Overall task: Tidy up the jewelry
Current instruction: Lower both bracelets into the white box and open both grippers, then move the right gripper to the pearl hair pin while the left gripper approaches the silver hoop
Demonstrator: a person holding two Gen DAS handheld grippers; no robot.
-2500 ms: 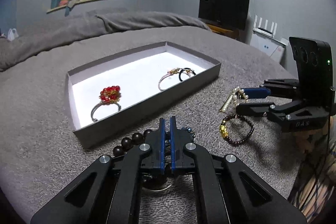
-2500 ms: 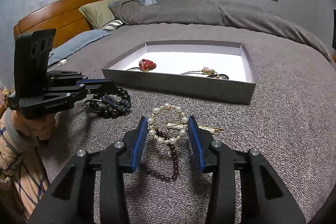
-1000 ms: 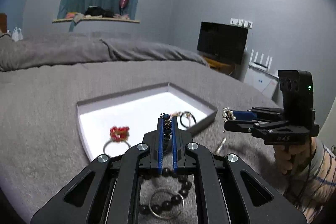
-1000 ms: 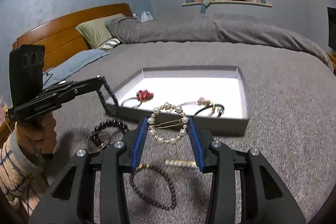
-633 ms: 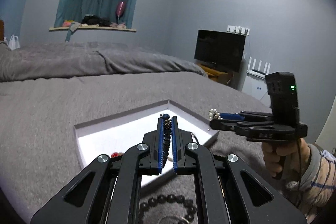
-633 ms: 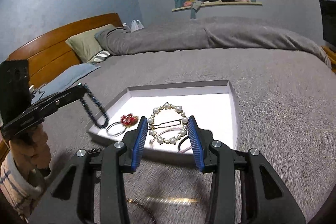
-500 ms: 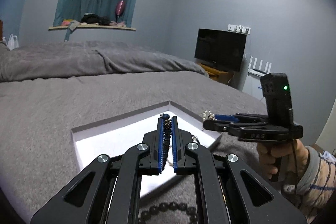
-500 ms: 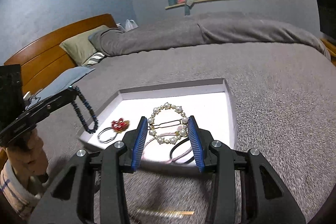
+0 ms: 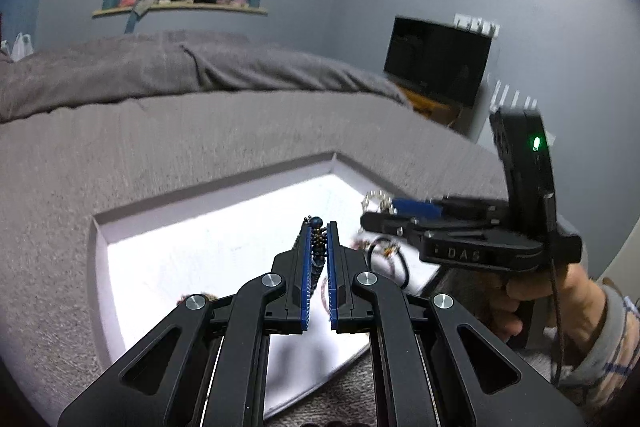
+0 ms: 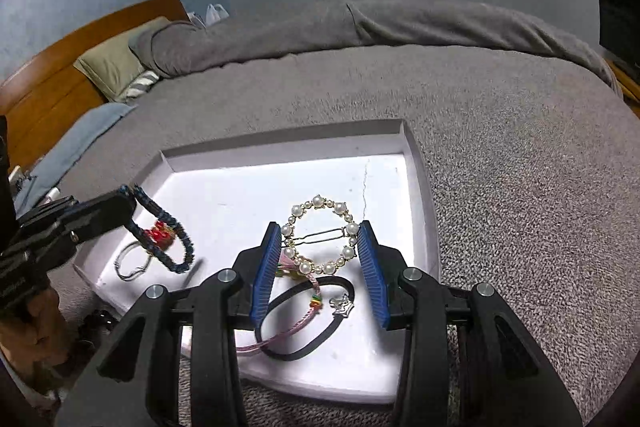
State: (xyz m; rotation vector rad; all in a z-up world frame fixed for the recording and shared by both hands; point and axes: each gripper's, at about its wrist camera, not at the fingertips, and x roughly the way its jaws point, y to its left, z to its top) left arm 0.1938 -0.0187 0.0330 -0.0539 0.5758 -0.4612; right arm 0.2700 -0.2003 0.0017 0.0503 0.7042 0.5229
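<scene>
Pearl ring clip (image 10: 319, 234) clamped across its width between the blue pads (image 10: 265, 269) of the right claw (image 10: 319, 267); held flat, above the near right part of the white tray (image 10: 418, 187), presumably so that release drops it flat onto the tray floor. Directly beneath: black hair tie (image 10: 308, 319) and pink cord bracelet (image 10: 280, 335), near the tray's near edge. Likely reason for the height: clearance over these two pieces.

Dark blue beaded bracelet (image 10: 168, 231) pinched at one point between the nearly closed pads of the left claw (image 9: 319, 247), loop hanging free over the tray's left part. Below it: red bead ring (image 10: 160, 233) with wire band. Single-point pinch apparently chosen to let the loop hang and settle by its own weight.

Tray carried on the grey bed cover (image 10: 500, 187). Both pieces not yet released.
</scene>
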